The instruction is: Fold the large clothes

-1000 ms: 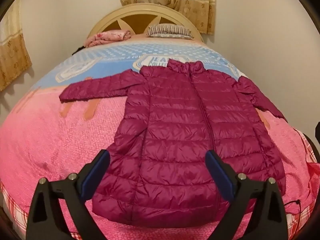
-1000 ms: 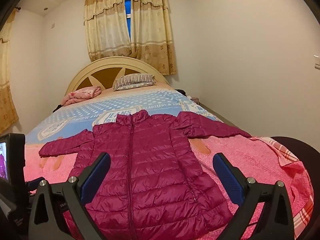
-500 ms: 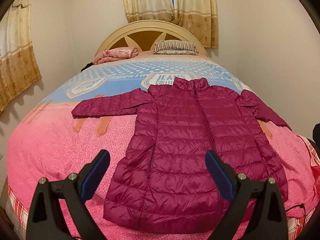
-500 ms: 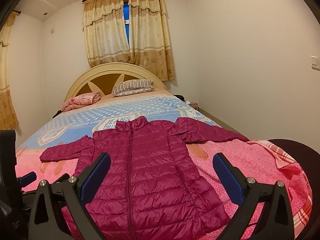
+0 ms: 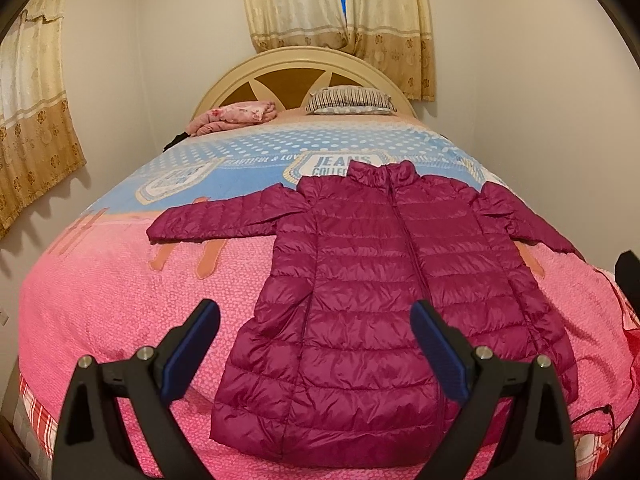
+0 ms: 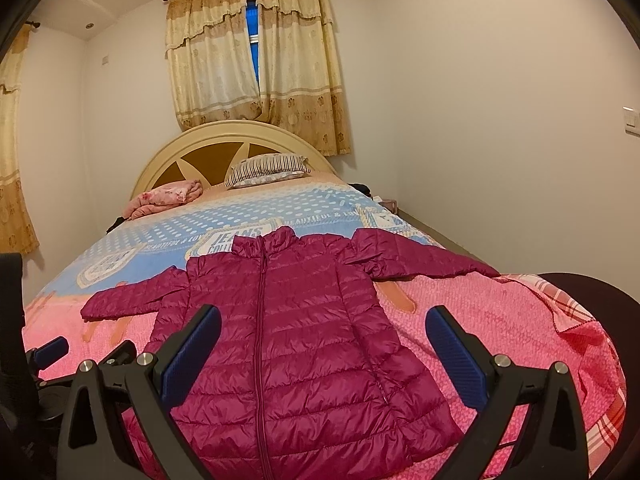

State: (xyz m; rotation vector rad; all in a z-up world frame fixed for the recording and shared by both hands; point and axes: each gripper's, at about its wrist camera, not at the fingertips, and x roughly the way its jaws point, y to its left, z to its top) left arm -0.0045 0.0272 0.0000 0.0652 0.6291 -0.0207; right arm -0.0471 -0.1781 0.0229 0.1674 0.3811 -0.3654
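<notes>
A magenta quilted puffer jacket (image 5: 376,292) lies flat and zipped on the bed, collar toward the headboard, both sleeves spread out sideways. It also shows in the right wrist view (image 6: 296,332). My left gripper (image 5: 316,328) is open and empty, held above the jacket's hem on its left half. My right gripper (image 6: 324,340) is open and empty, above the hem on the jacket's right half. The left gripper's fingers (image 6: 52,350) show at the left edge of the right wrist view.
The bed has a pink and blue cover (image 5: 120,292). A striped pillow (image 5: 348,100) and a folded pink blanket (image 5: 236,114) lie by the cream headboard (image 5: 300,68). Walls flank the bed; curtains (image 6: 256,60) hang behind. A dark round object (image 6: 592,292) sits at the right.
Both grippers have risen and tilted upward, so more of the headboard, curtains and walls show. The jacket has not moved. Both grippers stay open.
</notes>
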